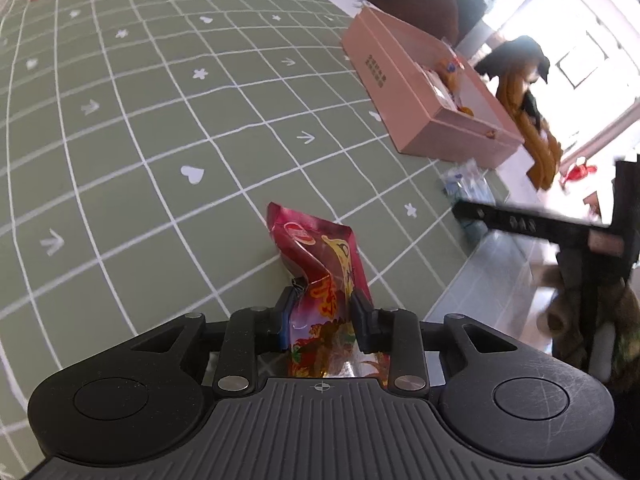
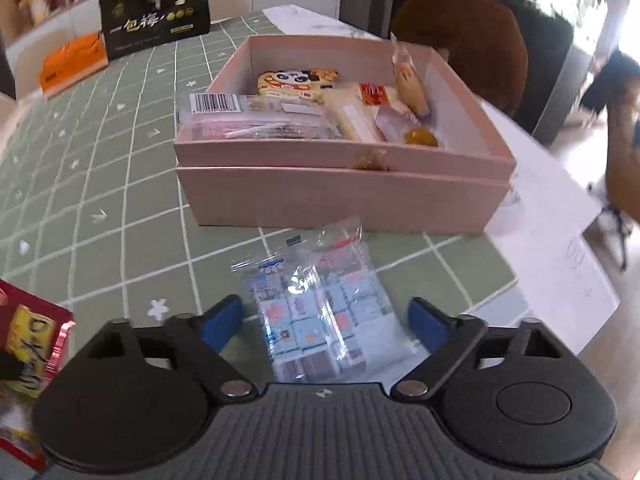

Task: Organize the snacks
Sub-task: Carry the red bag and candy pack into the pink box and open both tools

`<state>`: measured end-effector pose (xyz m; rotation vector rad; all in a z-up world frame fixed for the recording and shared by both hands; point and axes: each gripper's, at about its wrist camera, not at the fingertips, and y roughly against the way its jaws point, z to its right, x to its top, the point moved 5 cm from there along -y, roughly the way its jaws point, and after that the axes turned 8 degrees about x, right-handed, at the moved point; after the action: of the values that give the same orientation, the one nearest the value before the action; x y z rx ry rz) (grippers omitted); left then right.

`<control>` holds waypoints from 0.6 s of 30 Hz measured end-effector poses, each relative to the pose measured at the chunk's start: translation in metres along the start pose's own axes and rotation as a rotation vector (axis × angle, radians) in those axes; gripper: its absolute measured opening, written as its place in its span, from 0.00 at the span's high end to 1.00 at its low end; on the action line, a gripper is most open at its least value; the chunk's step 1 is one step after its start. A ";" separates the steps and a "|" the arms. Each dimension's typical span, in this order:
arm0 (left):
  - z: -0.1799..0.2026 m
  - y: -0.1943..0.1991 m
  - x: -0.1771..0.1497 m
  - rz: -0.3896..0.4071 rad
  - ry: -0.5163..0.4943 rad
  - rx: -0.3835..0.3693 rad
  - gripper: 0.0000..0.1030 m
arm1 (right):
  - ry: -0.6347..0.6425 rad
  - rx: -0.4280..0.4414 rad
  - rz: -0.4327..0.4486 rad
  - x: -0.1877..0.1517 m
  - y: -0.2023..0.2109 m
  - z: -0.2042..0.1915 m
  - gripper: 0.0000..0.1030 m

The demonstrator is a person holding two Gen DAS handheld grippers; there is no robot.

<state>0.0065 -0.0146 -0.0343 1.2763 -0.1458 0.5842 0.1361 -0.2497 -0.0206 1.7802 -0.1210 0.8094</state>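
My left gripper (image 1: 323, 305) is shut on a red snack packet (image 1: 316, 256), held just over the green checked tablecloth (image 1: 160, 120). The same packet shows at the left edge of the right wrist view (image 2: 32, 344). My right gripper (image 2: 325, 312) is open, its blue pads on either side of a clear bag of small blue and pink wrapped sweets (image 2: 320, 312) lying on the cloth. Beyond it stands an open pink box (image 2: 344, 192) holding several snacks; it also shows in the left wrist view (image 1: 424, 92). The right gripper appears blurred in the left wrist view (image 1: 540, 228).
A black tin (image 2: 154, 12) and an orange box (image 2: 74, 64) stand at the far end of the table. White paper (image 2: 552, 248) lies at the right table edge. A brown chair back (image 2: 464, 40) is behind the pink box.
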 end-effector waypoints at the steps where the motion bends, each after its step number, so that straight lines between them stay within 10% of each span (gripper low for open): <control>1: 0.001 -0.001 -0.001 0.000 0.017 -0.032 0.71 | -0.012 0.006 -0.008 -0.002 0.006 0.000 0.40; 11: 0.062 0.019 0.040 0.154 -0.065 -0.290 0.76 | -0.153 0.089 0.071 -0.010 0.077 0.024 0.43; 18: 0.117 0.053 0.155 0.317 -0.068 -0.397 0.76 | -0.094 0.086 0.224 0.066 0.135 0.046 0.43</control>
<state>0.1370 -0.0636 0.1110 0.8907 -0.5030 0.7411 0.1456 -0.3202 0.1200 1.9092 -0.3569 0.9012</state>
